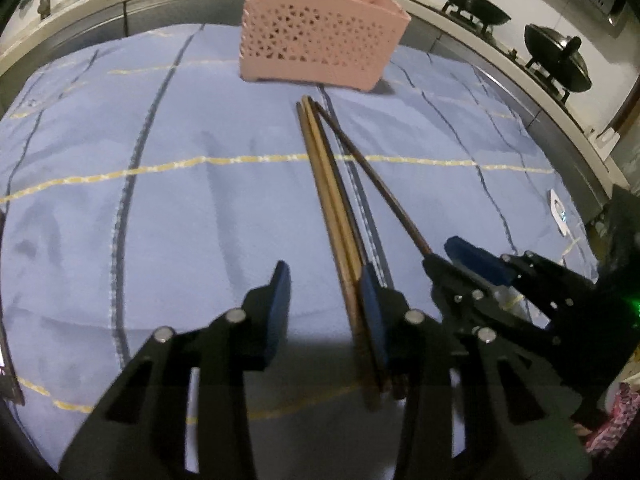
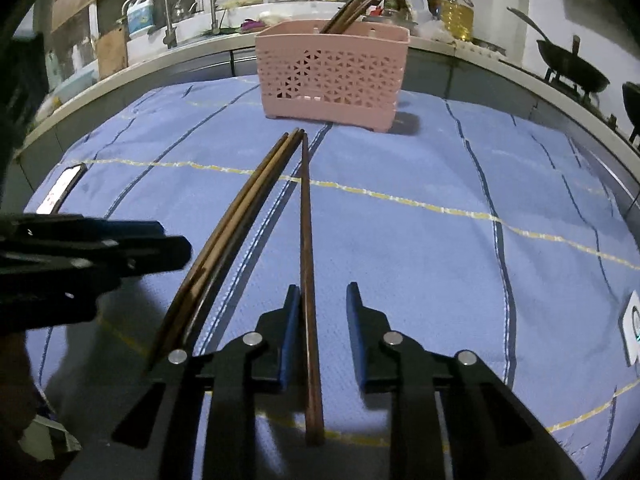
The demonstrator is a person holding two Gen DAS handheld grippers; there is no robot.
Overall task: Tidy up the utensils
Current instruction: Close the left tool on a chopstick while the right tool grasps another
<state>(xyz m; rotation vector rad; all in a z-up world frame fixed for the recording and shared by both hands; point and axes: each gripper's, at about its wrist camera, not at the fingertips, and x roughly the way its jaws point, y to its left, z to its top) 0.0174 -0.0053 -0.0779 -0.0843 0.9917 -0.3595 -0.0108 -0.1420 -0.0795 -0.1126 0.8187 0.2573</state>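
Nearest the left wrist camera, the left gripper (image 1: 324,292) is seen low over the blue checked cloth (image 1: 160,208); its jaws stand partly apart, and a bundle of brown chopsticks (image 1: 328,200) lies on the cloth along the inner face of its right finger (image 1: 372,300), the left pad being clear of the wood, so nothing is clamped. In the right wrist view, the right gripper (image 2: 322,320) is likewise set over the cloth with its jaws narrowed but not closed; a single dark chopstick (image 2: 307,240) runs between them, just beside the left finger (image 2: 290,320), while the right finger stands apart from it; whether the left pad touches the wood cannot be told. The bundle and the single stick converge at their far tips, near the foot of a pink perforated holder (image 2: 332,72), which stands upright at the far side of the cloth; several chopsticks are already leaned inside it. Black woks (image 1: 476,8) are seen on a stove beyond the cloth's right edge; a sink tap (image 2: 168,16) is visible behind on the left.
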